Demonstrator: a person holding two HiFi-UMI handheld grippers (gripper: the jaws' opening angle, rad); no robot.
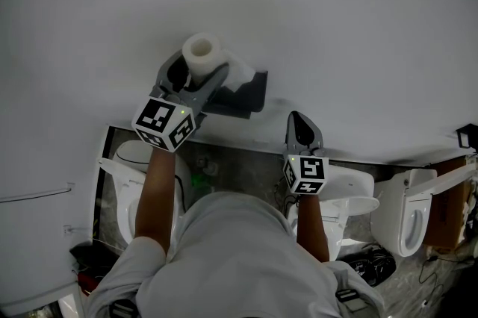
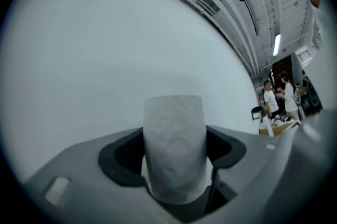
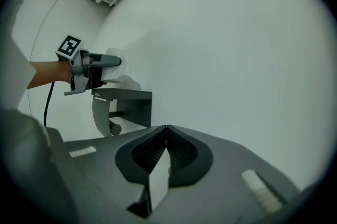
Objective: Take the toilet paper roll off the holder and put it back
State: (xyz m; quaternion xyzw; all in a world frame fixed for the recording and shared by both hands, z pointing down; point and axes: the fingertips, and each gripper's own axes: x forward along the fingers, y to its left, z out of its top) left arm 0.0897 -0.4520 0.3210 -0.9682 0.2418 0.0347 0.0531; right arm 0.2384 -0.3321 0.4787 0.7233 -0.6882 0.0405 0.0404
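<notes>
A white toilet paper roll stands upright between the jaws of my left gripper, which is shut on it. They are close to the white wall, just above and left of the dark grey wall holder. The holder's bare spindle shows under its top plate in the right gripper view. That view also shows the left gripper over the holder's left end. My right gripper hangs to the right of the holder, shut and holding nothing.
White toilets stand on the floor below the wall, with a cardboard box at the far right and black cables on the floor. People stand far off in the left gripper view.
</notes>
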